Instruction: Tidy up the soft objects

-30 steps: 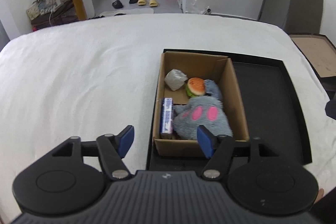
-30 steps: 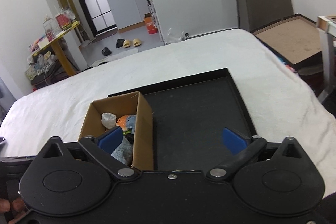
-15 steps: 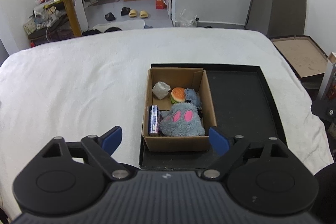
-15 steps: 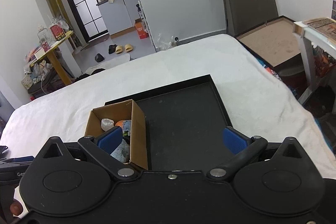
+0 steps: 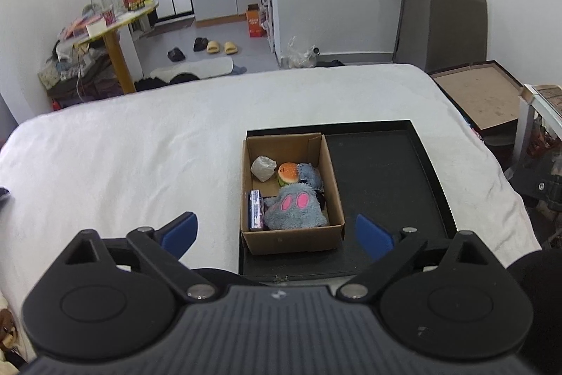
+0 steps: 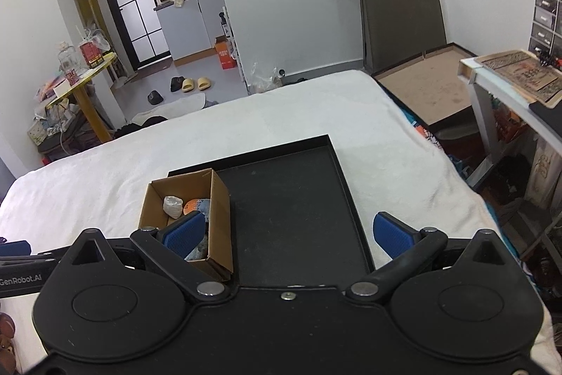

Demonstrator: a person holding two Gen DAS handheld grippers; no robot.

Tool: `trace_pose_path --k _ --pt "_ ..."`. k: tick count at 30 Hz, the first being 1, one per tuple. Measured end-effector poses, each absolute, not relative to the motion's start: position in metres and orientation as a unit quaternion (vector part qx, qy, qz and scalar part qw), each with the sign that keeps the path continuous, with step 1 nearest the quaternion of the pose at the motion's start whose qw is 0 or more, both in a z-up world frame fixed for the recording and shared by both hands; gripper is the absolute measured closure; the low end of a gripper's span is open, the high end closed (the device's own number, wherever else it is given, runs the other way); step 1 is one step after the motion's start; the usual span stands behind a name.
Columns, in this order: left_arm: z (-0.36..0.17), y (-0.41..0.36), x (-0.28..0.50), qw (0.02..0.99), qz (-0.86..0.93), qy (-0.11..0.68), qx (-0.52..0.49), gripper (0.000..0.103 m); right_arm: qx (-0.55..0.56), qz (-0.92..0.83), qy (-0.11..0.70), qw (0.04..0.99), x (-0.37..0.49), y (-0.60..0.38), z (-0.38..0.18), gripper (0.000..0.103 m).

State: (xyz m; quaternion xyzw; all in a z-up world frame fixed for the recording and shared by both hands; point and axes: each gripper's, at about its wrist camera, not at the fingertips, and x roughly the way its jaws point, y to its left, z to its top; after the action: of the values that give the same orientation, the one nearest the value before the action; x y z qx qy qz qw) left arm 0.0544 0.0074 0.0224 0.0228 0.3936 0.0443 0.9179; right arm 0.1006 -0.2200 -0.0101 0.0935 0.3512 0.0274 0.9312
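A cardboard box (image 5: 332, 178) stands in the left part of a black tray (image 5: 386, 185) on a white bed. In it lie a grey-blue plush with pink eyes (image 5: 293, 211), a toy burger (image 5: 288, 173), a smaller blue plush (image 5: 311, 174), a white wrapped lump (image 5: 262, 167) and a purple-white packet (image 5: 255, 210). My left gripper (image 5: 275, 236) is open and empty, held back above the box's near wall. My right gripper (image 6: 286, 234) is open and empty above the tray (image 6: 295, 209); the box (image 6: 219, 199) shows at its left.
The white bed (image 5: 133, 157) spreads left and behind the tray. A brown board (image 6: 428, 90) and a desk (image 6: 509, 76) stand off the bed's right side. A yellow table (image 5: 116, 34) with clutter and slippers (image 5: 221, 46) are on the far floor.
Both grippers have pulled back and up from the box, so box and tray look smaller. The left gripper's jaws have opened wider. The box contents have not moved.
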Motion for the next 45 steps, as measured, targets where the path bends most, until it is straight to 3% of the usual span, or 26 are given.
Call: trace_pose_path --k 13,45 --pt "0.041 0.008 0.017 0.932 0.040 0.359 0.018 0.007 0.060 0.027 0.354 0.933 0.070 -0.212 -0.003 0.000" --pt "0.024 0.019 -0.014 0.922 0.047 0.384 -0.001 0.007 0.033 0.054 0.360 0.931 0.034 -0.191 -0.004 0.000"
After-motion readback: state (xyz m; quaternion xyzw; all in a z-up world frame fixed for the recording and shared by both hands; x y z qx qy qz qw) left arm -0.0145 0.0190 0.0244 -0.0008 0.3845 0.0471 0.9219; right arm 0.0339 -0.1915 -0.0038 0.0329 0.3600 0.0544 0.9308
